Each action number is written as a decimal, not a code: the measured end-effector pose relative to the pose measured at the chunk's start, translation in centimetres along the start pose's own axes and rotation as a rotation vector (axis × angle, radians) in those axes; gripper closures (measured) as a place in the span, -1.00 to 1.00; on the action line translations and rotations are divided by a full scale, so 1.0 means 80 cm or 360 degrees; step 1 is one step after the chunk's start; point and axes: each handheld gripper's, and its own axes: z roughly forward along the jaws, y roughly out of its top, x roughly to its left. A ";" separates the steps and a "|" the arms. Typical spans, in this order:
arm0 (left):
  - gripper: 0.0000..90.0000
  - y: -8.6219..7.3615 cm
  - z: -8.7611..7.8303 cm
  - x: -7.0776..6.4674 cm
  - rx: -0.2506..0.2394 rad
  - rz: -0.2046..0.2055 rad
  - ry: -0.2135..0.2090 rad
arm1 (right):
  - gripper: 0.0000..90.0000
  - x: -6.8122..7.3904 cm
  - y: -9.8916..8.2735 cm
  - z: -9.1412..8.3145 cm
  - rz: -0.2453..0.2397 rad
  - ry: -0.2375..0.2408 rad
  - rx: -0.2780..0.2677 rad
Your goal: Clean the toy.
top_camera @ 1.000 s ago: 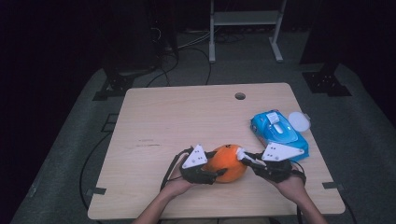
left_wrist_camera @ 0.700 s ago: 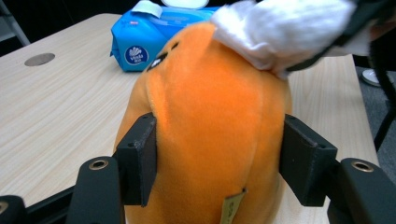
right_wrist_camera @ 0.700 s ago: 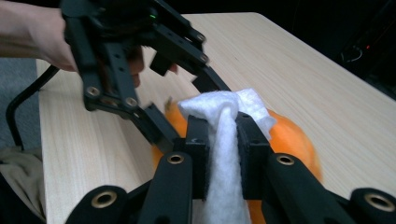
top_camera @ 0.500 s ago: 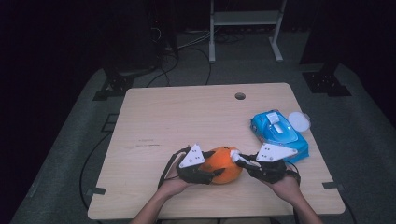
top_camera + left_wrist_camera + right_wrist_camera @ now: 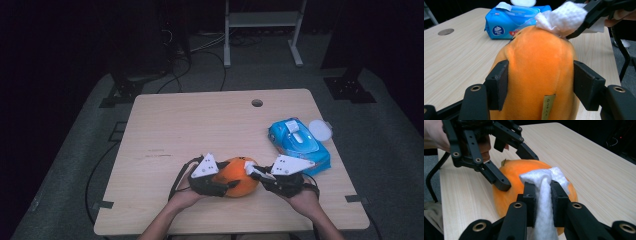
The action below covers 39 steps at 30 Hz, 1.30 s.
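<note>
The left gripper (image 5: 540,85) is clamping an orange plush toy (image 5: 539,67) between its jaws, steadying it on the wooden table (image 5: 165,130). The right gripper (image 5: 541,195) is pinching a white wet wipe (image 5: 544,182) and pressing it on the toy's top, just ahead of the left jaws. To wipe well, it should be stroking lightly while the left grip is holding firm. Compared with a second ago, both grippers are sitting slightly nearer the person. The blue wipes pack (image 5: 299,142) is lying beyond the right gripper.

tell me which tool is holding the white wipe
The right tool, shut on the white wipe; the left tool instead clamps the orange plush toy.
</note>
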 end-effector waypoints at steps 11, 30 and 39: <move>-0.21 -0.007 0.002 0.006 0.0011 -0.0028 0.0011 | 0.71 -0.011 -0.009 0.006 0.0052 -0.0015 0.0016; -0.30 -0.015 0.007 0.011 -0.0022 -0.0106 0.0079 | 0.71 -0.021 -0.025 0.005 0.0074 -0.0081 0.0048; -0.31 -0.019 0.005 0.022 -0.0061 -0.0259 0.0108 | 0.71 0.000 -0.015 0.008 0.0001 0.0002 0.0021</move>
